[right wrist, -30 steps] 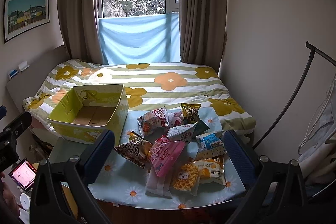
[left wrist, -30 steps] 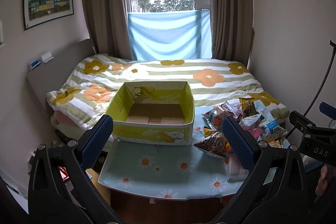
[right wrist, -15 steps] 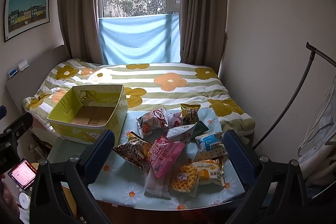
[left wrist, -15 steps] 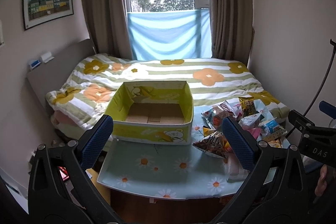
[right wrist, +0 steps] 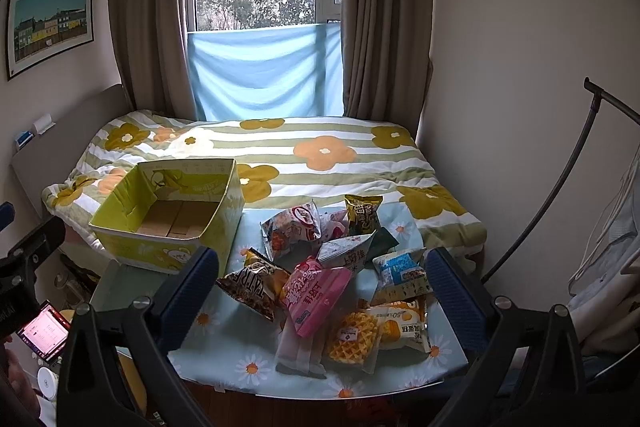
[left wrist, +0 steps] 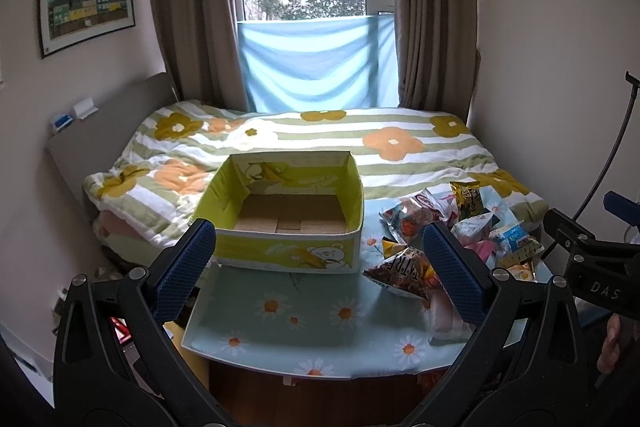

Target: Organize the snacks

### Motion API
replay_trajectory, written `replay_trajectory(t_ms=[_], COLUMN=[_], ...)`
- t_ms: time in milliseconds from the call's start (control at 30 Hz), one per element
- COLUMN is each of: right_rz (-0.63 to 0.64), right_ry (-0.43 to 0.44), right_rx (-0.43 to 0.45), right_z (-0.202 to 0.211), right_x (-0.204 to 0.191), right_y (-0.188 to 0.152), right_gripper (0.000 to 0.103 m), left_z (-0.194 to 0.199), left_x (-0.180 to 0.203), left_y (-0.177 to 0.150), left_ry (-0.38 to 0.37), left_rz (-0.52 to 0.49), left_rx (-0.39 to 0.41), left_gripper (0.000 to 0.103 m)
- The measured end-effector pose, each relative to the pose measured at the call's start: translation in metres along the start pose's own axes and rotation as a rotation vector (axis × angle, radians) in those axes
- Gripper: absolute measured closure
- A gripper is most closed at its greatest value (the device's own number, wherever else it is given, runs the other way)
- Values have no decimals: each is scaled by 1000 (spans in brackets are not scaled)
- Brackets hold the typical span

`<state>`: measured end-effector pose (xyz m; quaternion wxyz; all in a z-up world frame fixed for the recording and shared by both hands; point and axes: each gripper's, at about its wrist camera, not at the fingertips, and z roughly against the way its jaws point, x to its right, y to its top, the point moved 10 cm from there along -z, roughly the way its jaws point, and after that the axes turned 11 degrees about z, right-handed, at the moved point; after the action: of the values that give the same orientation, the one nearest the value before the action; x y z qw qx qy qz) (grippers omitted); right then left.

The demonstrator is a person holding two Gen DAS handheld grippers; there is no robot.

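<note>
An empty yellow-green cardboard box (left wrist: 288,215) (right wrist: 168,215) stands on the left of a small table covered with a daisy-print cloth (left wrist: 304,311) (right wrist: 224,343). A pile of several snack packets lies to its right: a dark chips bag (left wrist: 400,269) (right wrist: 252,287), a pink packet (right wrist: 314,297), a waffle pack (right wrist: 352,339) and a blue-white packet (right wrist: 400,265). My left gripper (left wrist: 320,263) hovers open in front of the box. Above the near side of the pile, my right gripper (right wrist: 320,279) is open too. Neither holds anything.
A bed with a flowered quilt (left wrist: 320,143) lies behind the table, under a window with curtains. A black stand's curved rod (right wrist: 560,195) rises at the right. In the right wrist view, a phone (right wrist: 42,331) glows at the lower left.
Both views have drifted slightly closer to the table. The box and snacks have not moved, and both grippers stay open.
</note>
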<state>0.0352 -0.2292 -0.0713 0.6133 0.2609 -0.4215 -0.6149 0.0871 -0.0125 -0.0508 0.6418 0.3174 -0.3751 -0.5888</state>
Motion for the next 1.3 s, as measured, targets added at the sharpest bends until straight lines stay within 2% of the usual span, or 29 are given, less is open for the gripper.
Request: replay_trajectory(t_ms=[1067, 1300], right_rz=[-5, -63], right_ry=[-2, 36], right_rx=[-6, -57], right_z=[-1, -9], right_x=[-4, -5], right_y=[-7, -29], right_gripper=[0, 0], left_z=[-13, -36], left_x=[0, 14], left_y=[-3, -20], left_ry=[-20, -82], left_rz=[-5, -40], left_rx=[-22, -114], left_gripper=[0, 0])
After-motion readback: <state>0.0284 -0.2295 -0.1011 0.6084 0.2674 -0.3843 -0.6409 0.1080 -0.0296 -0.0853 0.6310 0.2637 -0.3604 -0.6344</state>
